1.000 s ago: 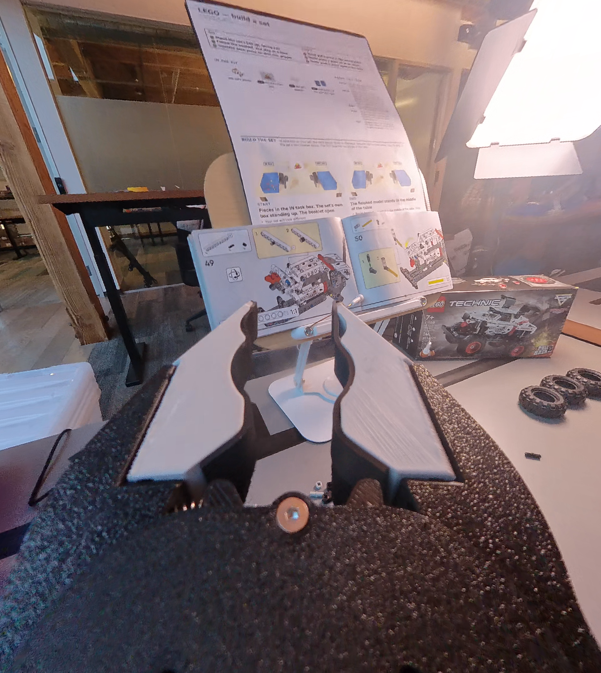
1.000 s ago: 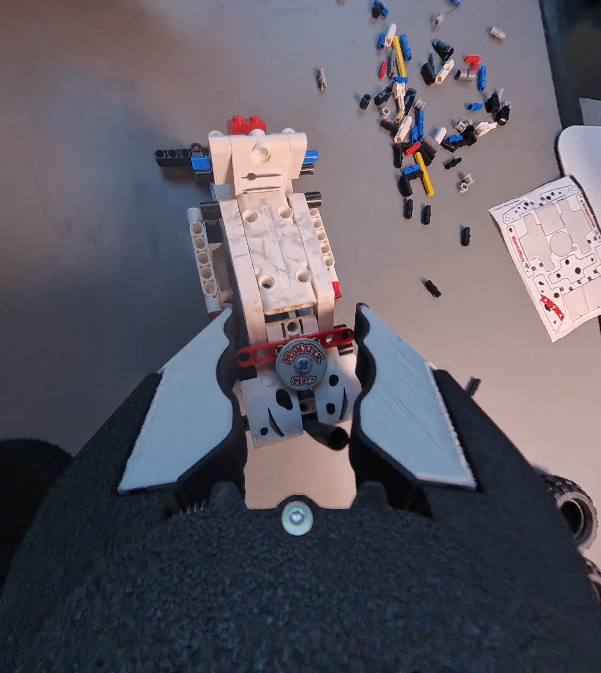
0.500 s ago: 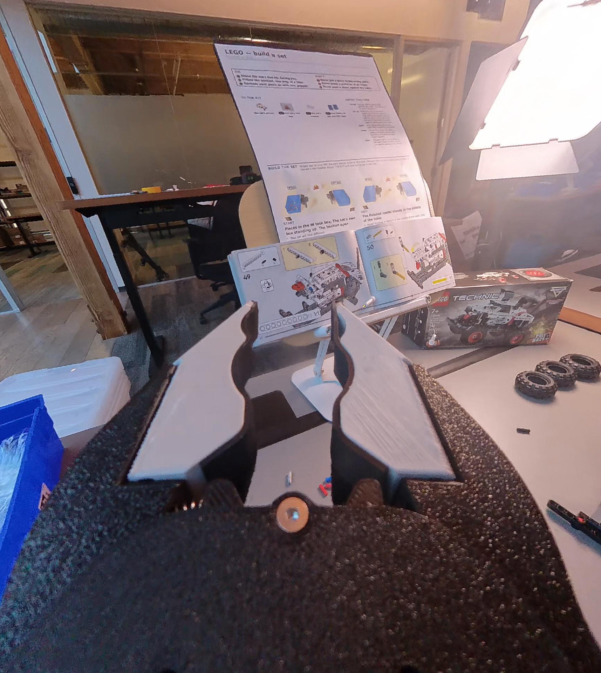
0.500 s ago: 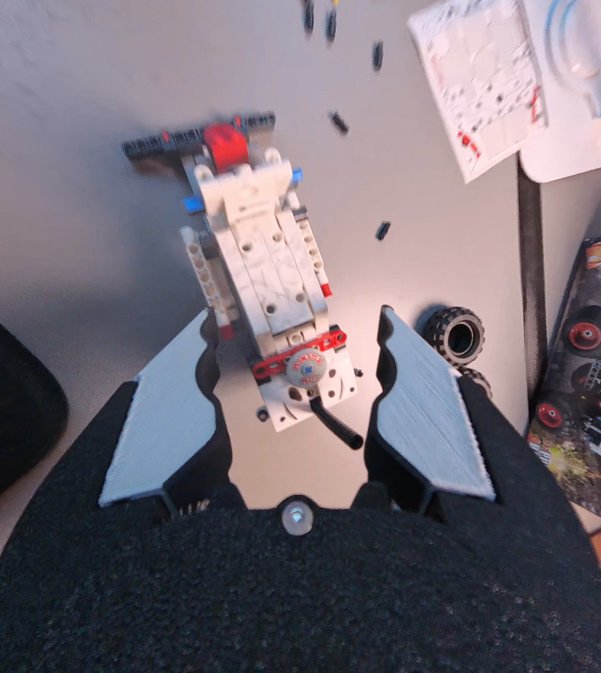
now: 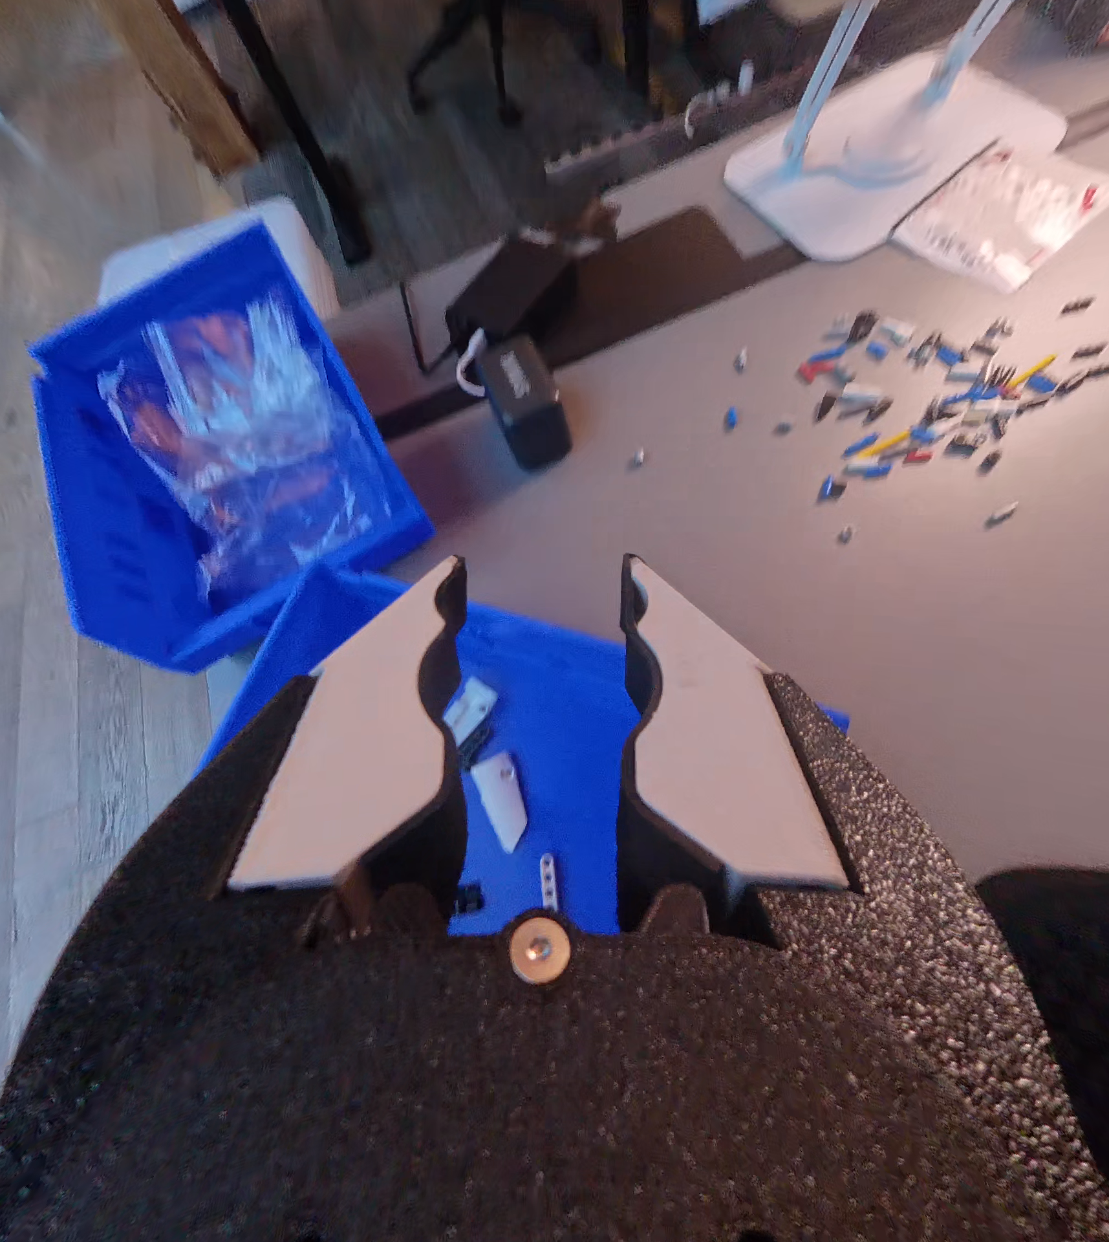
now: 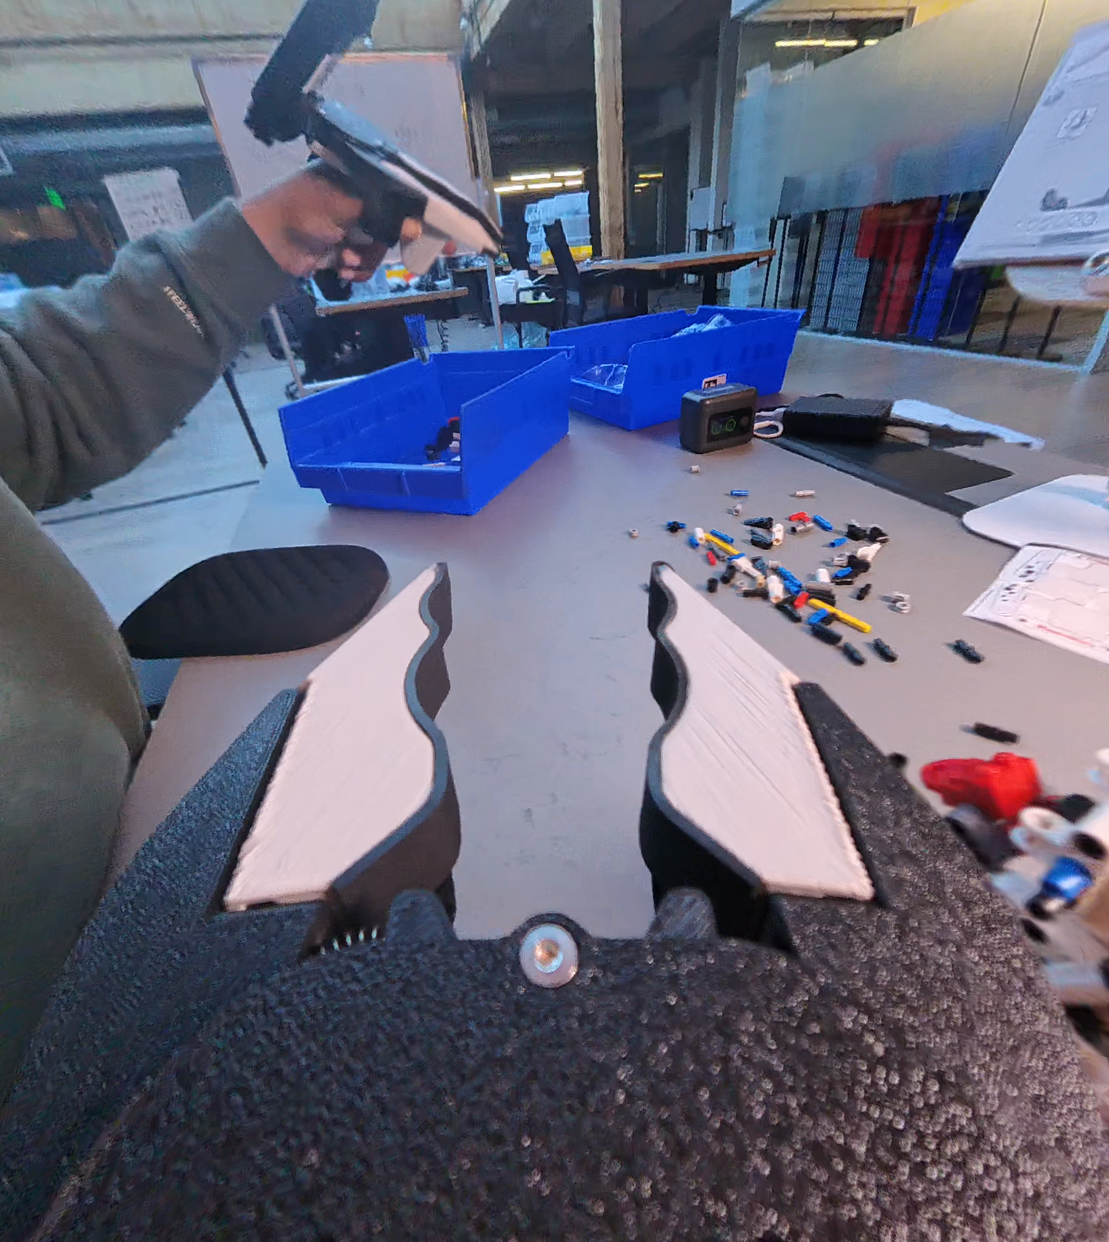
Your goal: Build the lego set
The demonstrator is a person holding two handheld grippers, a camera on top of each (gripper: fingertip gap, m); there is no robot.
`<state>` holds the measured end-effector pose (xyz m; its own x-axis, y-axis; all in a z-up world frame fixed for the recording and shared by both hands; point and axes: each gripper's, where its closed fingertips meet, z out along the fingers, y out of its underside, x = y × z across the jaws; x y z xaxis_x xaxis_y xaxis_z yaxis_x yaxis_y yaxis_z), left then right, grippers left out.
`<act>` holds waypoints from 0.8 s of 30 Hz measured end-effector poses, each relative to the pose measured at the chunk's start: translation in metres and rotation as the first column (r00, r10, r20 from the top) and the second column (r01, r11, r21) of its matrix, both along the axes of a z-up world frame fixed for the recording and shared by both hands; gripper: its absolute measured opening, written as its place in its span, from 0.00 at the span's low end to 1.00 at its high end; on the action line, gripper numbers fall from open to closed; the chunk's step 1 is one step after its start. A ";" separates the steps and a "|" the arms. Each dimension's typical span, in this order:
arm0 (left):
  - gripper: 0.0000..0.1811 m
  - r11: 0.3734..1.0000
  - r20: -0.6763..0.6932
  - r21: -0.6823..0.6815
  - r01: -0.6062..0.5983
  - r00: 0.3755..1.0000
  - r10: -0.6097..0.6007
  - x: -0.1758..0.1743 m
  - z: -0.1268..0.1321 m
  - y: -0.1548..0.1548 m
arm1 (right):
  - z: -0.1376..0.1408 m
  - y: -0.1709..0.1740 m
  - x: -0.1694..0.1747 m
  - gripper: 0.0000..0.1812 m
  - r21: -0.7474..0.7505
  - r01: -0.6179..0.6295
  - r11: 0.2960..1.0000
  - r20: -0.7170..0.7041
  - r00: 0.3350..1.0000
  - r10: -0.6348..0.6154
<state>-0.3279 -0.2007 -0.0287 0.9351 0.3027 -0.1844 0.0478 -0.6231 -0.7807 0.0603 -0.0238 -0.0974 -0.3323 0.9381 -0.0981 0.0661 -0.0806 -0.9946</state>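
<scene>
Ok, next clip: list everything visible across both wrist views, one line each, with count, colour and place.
near bin: one, blue, table's left edge; a few white and black parts inside
far bin: one, blue, behind it; clear bags inside
loose parts: many, mixed colours, scattered mid-table
truck model: one, mostly white with red, right wrist view's right edge
sticker sheet: one, white, beside stand base
stand base: one, white, far right
small device: one, black, beside far bin
table: one, grey
left gripper: open, above near bin
right gripper: open, empty, over bare table
</scene>
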 end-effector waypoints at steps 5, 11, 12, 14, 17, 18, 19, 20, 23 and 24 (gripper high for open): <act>0.24 0.961 0.102 -0.274 -0.025 0.993 0.055 -0.030 -0.069 -0.066 | -0.017 -0.007 -0.004 0.32 -0.014 -0.025 1.000 0.035 0.999 0.026; 0.19 0.859 0.212 -0.510 0.037 0.974 0.084 -0.037 -0.138 -0.097 | -0.026 -0.003 -0.009 0.29 0.060 0.012 0.998 0.059 0.998 -0.016; 0.19 0.836 0.267 -0.543 0.080 0.960 0.082 -0.029 -0.147 -0.101 | -0.028 -0.003 -0.010 0.29 0.069 0.015 0.997 0.065 0.998 -0.020; 0.19 0.777 0.355 -0.609 0.161 0.931 0.084 -0.014 -0.163 -0.112 | -0.028 -0.003 -0.010 0.27 0.085 0.019 0.996 0.063 0.998 -0.024; 0.18 0.694 0.372 -0.692 0.200 0.922 0.106 -0.005 -0.182 -0.125 | -0.030 0.000 -0.010 0.27 0.096 0.034 0.995 0.066 0.997 -0.040; 0.18 0.674 0.378 -0.708 0.212 0.919 0.108 -0.002 -0.187 -0.127 | -0.030 0.001 -0.011 0.26 0.096 0.038 0.995 0.067 0.997 -0.045; 0.15 0.651 0.376 -0.726 0.220 0.920 0.109 0.001 -0.191 -0.129 | -0.030 0.002 -0.011 0.26 0.095 0.040 0.995 0.069 0.996 -0.047; 0.09 0.625 0.365 -0.748 0.224 0.925 0.104 0.003 -0.195 -0.133 | -0.030 0.002 -0.012 0.26 0.094 0.040 0.995 0.073 0.996 -0.047; 0.04 0.605 0.346 -0.760 0.239 0.936 0.065 0.010 -0.194 -0.132 | -0.031 0.001 -0.011 0.25 0.102 0.038 0.994 0.073 0.996 -0.046; 0.04 0.619 0.299 -0.758 0.205 0.953 0.049 0.006 -0.187 -0.129 | -0.031 0.001 -0.011 0.25 0.112 0.037 0.993 0.074 0.996 -0.046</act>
<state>-0.3223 -0.3297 -0.2160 0.9944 0.0889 -0.0573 0.0910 -0.9953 0.0343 0.0494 -0.0230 -0.1288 -0.2882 0.9574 -0.0171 0.1411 0.0248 -0.9897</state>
